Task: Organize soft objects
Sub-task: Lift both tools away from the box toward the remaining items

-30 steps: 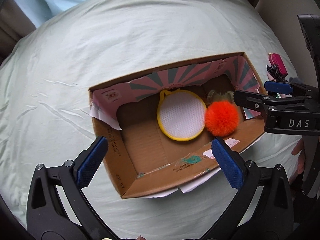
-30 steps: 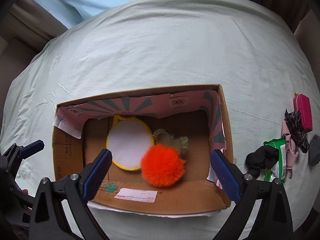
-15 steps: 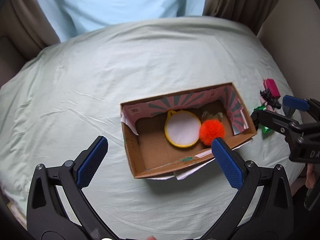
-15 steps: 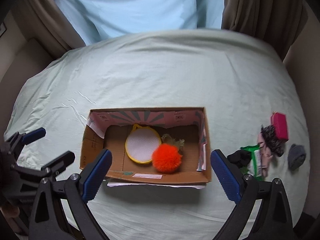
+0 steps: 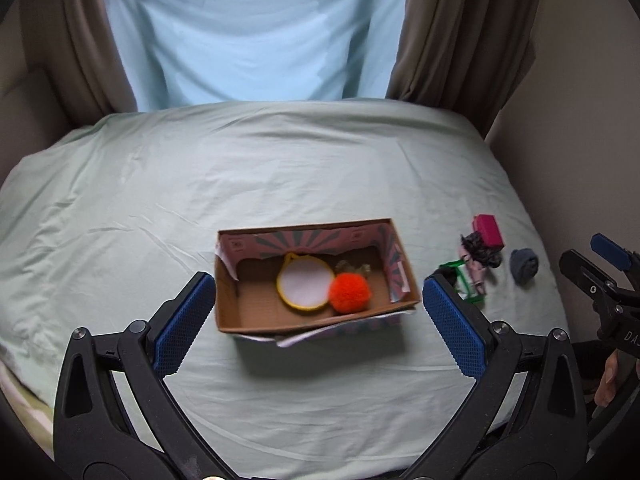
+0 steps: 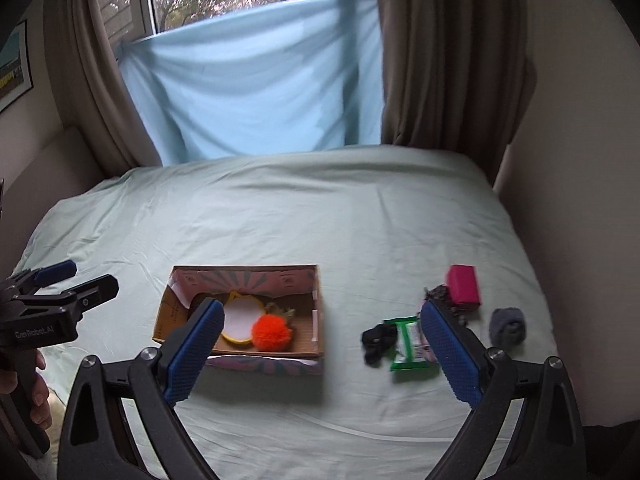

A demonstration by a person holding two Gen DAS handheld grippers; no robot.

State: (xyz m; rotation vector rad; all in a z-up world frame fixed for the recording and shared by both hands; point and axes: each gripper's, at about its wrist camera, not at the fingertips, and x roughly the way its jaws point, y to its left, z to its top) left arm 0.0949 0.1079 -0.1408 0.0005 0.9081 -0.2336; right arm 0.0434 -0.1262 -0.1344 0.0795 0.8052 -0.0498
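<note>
From the left wrist, the left gripper has pulled back and up from the cardboard box, jaws wide and empty; the orange pom-pom lies inside, straight ahead. From the right wrist, the right gripper, equally wide and empty, has retreated too; the black sock, wipes packet and grey sock wait ahead-right, unsorted.

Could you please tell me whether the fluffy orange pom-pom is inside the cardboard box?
Inside: the fluffy orange pom-pom rests on the floor of the open cardboard box.
</note>
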